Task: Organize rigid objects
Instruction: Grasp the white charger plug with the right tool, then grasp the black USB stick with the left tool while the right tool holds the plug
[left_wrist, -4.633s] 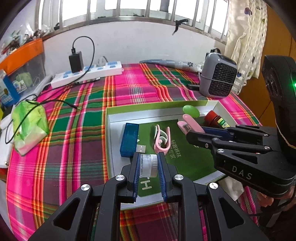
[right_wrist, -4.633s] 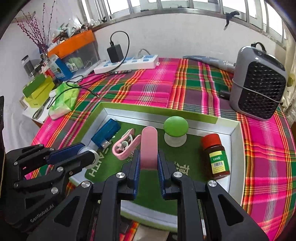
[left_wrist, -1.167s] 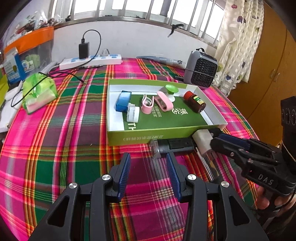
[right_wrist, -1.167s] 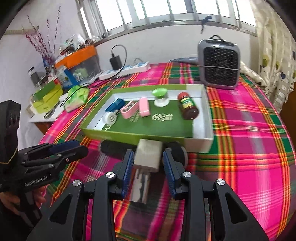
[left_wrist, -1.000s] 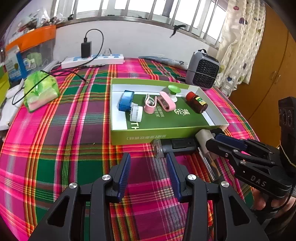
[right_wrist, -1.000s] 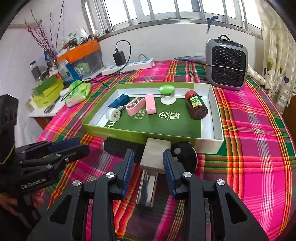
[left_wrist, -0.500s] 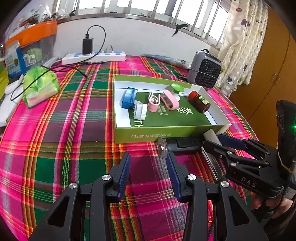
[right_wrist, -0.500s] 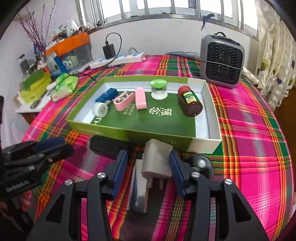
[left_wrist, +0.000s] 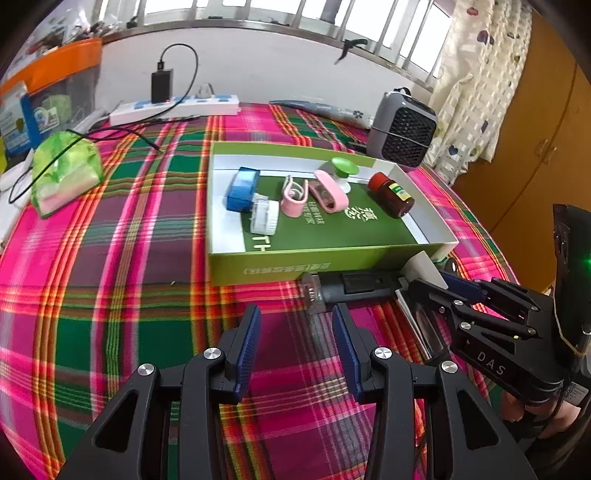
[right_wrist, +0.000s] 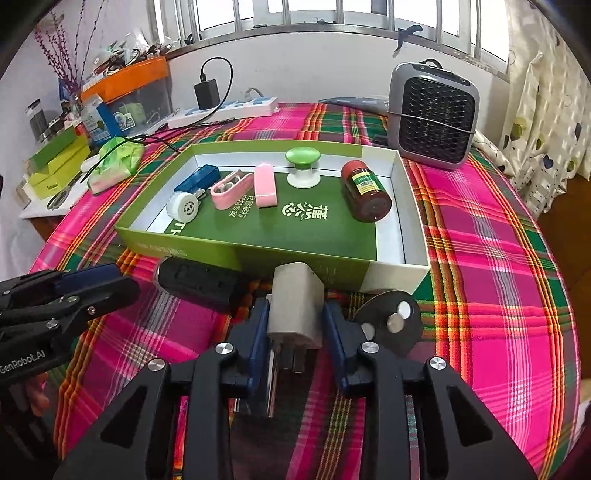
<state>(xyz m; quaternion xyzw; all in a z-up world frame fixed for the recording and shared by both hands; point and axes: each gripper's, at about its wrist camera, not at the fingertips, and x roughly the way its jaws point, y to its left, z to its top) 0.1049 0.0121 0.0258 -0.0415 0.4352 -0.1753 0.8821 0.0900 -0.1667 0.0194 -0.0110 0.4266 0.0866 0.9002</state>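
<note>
- Right wrist view shows the right gripper (right_wrist: 295, 328) with its fingers set either side of the grey plug adapter (right_wrist: 295, 306), close against its flanks; whether they are truly pressing it I cannot tell; the approach comes from the prong end, likely so the smooth flat sides meet the pads
- the adapter lies on the plaid tablecloth (right_wrist: 480, 258) just in front of the green box (right_wrist: 258, 254), touching or nearly touching its near wall; it is a pale grey, rounded block with metal prongs pointing back toward the camera
- beside it to the left lies a black cylindrical device (right_wrist: 199, 277) along the box front; to the right a dark round disc (right_wrist: 391, 321); these three sit outside, so I judge them the remaining pieces to sort
- inside the box, ranged in a row: a blue case (right_wrist: 197, 179), a white round cap (right_wrist: 183, 207), a pink clip (right_wrist: 232, 190), a pink bar (right_wrist: 266, 184), a green knob (right_wrist: 303, 164) and a red-capped bottle (right_wrist: 365, 194)
- the left gripper (left_wrist: 295, 339) hangs empty with its fingers apart, aimed at the clear-tipped end of the black device, probably lined up to take it.
</note>
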